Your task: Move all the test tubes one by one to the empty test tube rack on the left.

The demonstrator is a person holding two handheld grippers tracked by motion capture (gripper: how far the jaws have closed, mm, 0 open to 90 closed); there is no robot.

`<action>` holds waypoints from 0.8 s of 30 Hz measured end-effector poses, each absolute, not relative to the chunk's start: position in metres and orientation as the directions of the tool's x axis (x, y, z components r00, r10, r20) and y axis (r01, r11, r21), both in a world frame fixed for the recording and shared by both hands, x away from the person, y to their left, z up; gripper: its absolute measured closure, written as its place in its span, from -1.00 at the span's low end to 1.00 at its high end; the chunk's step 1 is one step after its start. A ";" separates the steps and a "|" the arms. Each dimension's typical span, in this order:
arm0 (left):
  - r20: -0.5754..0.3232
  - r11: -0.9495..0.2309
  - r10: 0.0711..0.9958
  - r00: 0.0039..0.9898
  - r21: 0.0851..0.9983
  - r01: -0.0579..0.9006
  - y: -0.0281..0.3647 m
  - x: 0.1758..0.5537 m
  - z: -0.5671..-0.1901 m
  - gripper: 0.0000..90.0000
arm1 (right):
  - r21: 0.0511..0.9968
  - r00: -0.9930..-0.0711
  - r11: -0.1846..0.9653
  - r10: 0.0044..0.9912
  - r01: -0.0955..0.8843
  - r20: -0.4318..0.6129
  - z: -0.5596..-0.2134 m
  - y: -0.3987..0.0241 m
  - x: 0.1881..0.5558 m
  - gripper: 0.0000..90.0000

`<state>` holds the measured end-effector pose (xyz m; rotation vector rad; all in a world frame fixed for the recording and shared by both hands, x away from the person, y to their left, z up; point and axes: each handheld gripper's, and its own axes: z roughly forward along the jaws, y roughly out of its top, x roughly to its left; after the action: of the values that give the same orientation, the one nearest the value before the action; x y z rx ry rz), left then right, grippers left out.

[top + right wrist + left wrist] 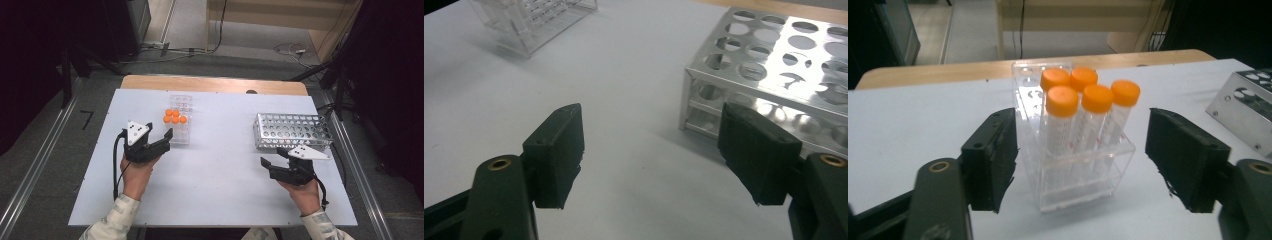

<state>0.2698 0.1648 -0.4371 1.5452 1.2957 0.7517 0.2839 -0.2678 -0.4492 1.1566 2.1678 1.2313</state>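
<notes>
Orange-capped tubes (1083,107), five of them, stand upright in the clear rack (1073,172) straight ahead of the left claw (1080,160), whose jaws stand wide with nothing between the pads, lined up either side of the rack as if for a pick. The right claw (651,152) gapes empty just beside the metal rack (774,65), likely waiting. Both racks sit well apart on the white surface (220,165).
</notes>
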 end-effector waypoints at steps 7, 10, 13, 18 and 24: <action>-0.100 0.009 0.969 0.226 0.928 0.373 0.177 0.245 -0.448 -0.42 | 0.846 -0.522 0.231 0.850 0.481 0.065 -0.451 -0.296 0.281 -0.43; -0.096 0.010 0.972 0.216 0.930 0.368 0.181 0.238 -0.450 -0.43 | 0.848 -0.503 0.219 0.862 0.484 0.065 -0.452 -0.306 0.278 -0.43; -0.081 -0.002 0.975 0.209 0.930 0.368 0.184 0.232 -0.453 -0.43 | 0.851 -0.487 0.206 0.871 0.483 0.065 -0.452 -0.315 0.275 -0.43; -0.073 -0.004 0.979 0.189 0.926 0.378 0.192 0.223 -0.460 -0.43 | 0.849 -0.459 0.190 0.886 0.492 0.068 -0.454 -0.328 0.271 -0.43; -0.068 0.009 0.988 0.136 0.920 0.392 0.212 0.213 -0.466 -0.44 | 0.850 -0.400 0.155 0.914 0.503 0.070 -0.456 -0.352 0.265 -0.44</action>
<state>0.2129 0.2122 -0.4658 1.5305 1.3969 0.8520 0.2650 -0.3518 -0.4564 1.3439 1.9706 1.1627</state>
